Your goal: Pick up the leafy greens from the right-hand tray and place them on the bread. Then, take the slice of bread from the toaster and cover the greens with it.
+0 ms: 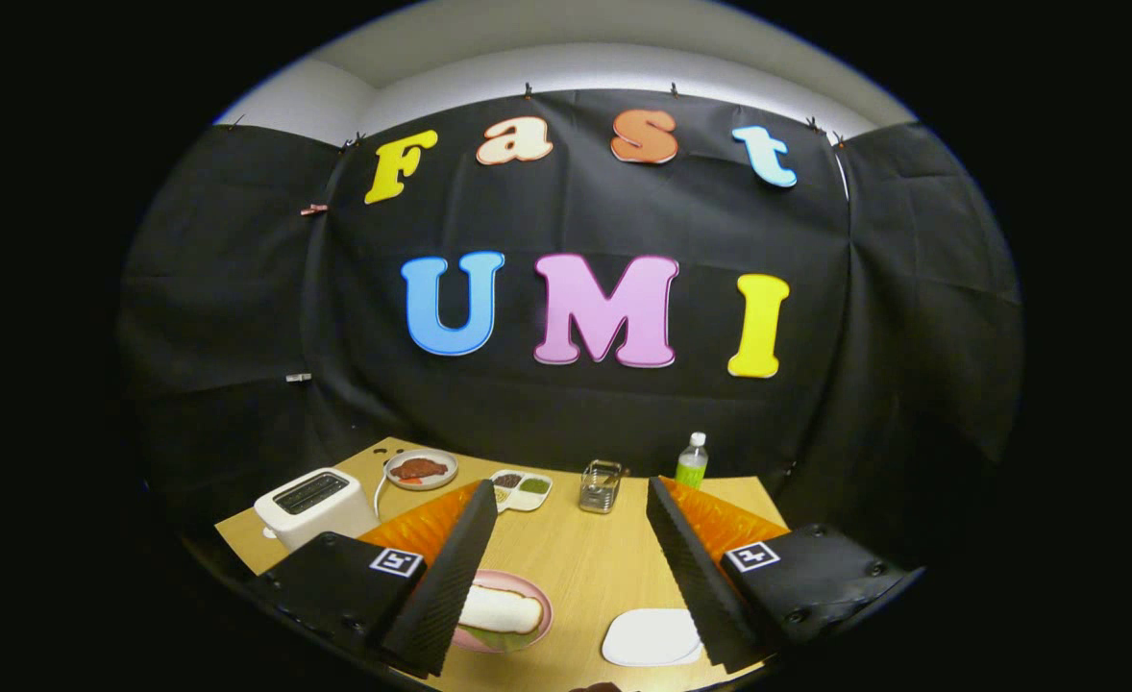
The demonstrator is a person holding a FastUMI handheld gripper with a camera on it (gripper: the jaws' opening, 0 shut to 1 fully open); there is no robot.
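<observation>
The gripper (571,500) hangs above a wooden table (585,562) with its two fingers spread wide apart and nothing between them. Each finger carries a small square black-and-white marker tag; no brand name or legible wording can be made out on any item. Between the fingers and close in, a pink plate (528,620) sits partly hidden behind the left finger, holding a slice of bread (501,608) that lies over leafy greens (489,638), whose green edge shows beneath it at the plate's near rim. Just to the right of that plate, beside the right finger, lies a white tray (651,637) with rounded corners. Off to the left, beyond the left finger, stands a white toaster (313,505) with a dark slot on top; whether any bread is inside cannot be told. Further back are a round plate with reddish food (421,470), a white divided dish (522,489) with dark and green contents, a small clear container (601,485), and a bottle (692,461) with a white cap and a green label too small to read.
</observation>
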